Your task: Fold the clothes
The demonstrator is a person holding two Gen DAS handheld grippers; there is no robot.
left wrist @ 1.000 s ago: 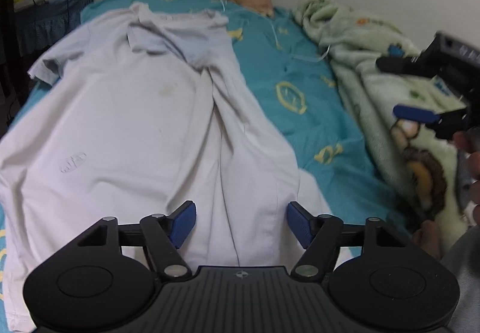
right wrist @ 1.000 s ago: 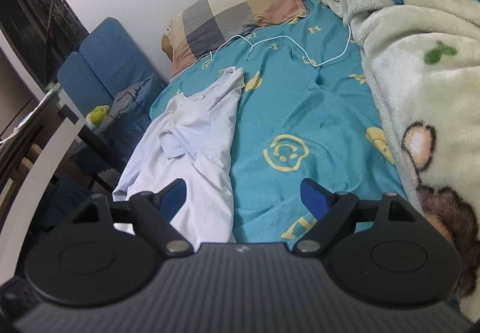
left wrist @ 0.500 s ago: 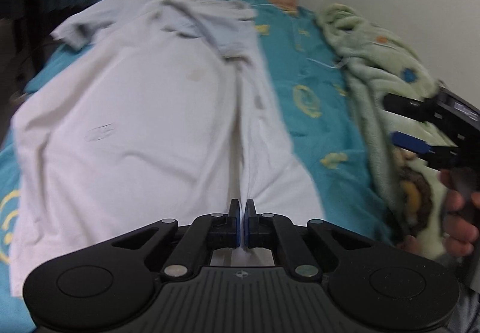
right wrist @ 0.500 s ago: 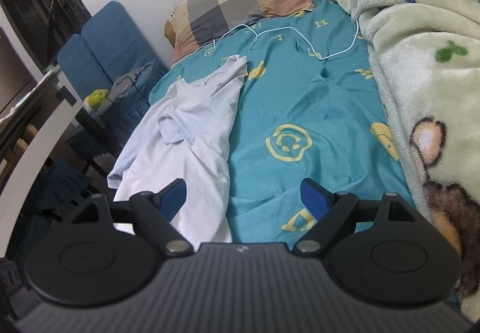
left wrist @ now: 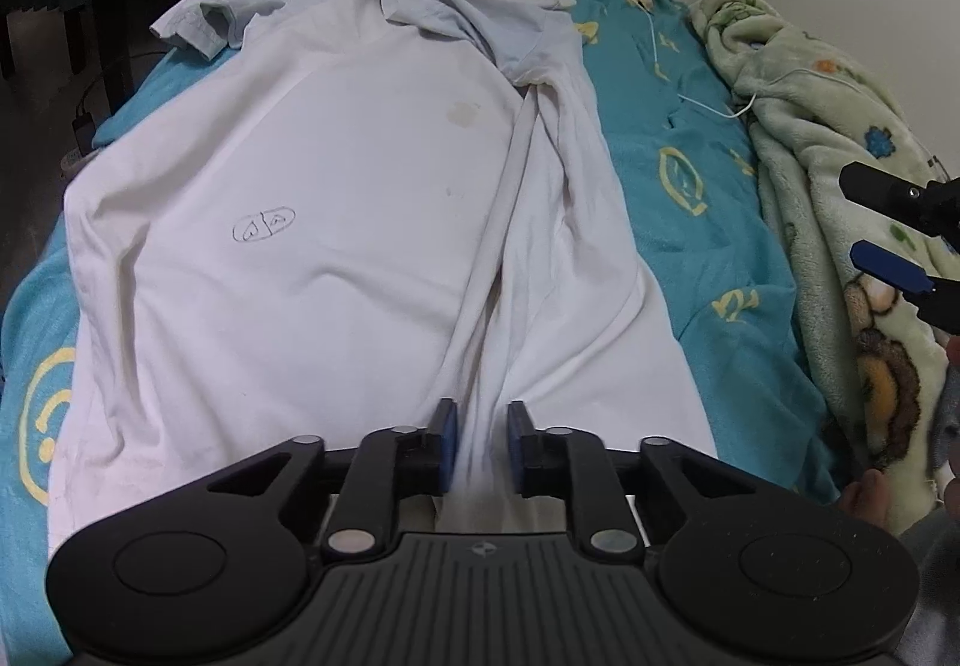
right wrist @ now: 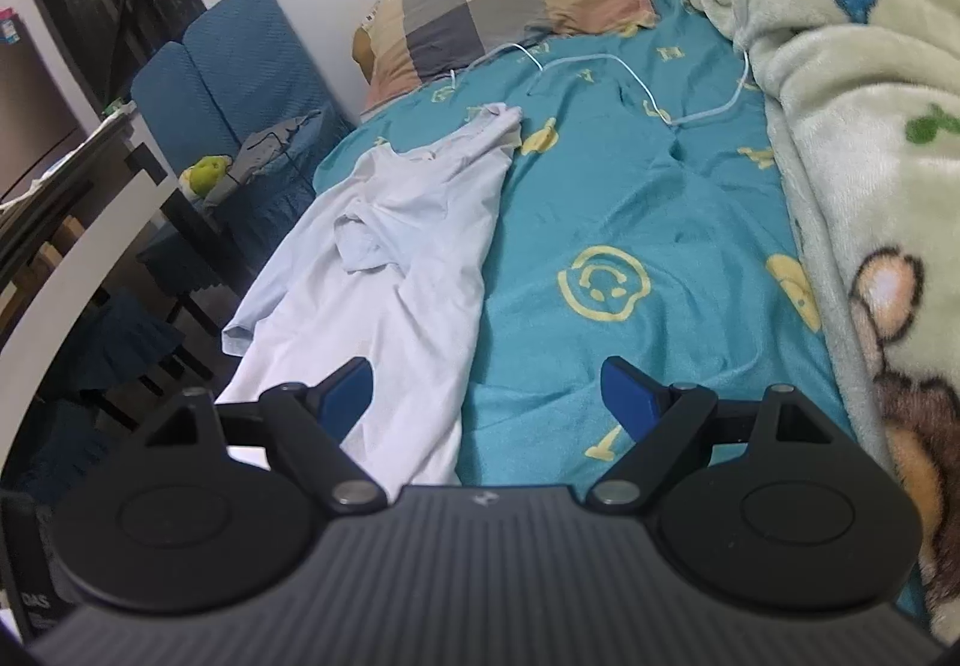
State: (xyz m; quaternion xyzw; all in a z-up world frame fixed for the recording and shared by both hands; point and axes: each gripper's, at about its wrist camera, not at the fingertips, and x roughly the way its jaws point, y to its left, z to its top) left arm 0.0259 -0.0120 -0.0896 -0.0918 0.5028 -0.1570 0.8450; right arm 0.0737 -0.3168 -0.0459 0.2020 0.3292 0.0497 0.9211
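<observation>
The shirt (left wrist: 312, 222), white with a small oval logo, lies spread lengthwise on the bed (left wrist: 678, 174), collar toward the pillow (right wrist: 510, 6), its right side gathered into long folds. The left wrist view shows the shirt's whole front, a faint stain near the chest, and the hem running under the left gripper (left wrist: 480, 447); the right wrist view sees only the shirt's far half and one sleeve hanging by the bed's edge, but adds the blue chair (right wrist: 234, 72) beside the bed and the full pillow. Both views catch the white cable (right wrist: 648, 84) on the sheet and the green blanket (right wrist: 870, 138) along the bed's right side.

The left gripper's fingers (left wrist: 447, 444) stand a narrow gap apart, with a ridge of hem cloth passing between them; whether they pinch it cannot be told. The right gripper (right wrist: 486, 396) hovers above the sheet, fingers (right wrist: 624, 393) spread wide and holding nothing; it also shows at the right edge of the left view, over the blanket
</observation>
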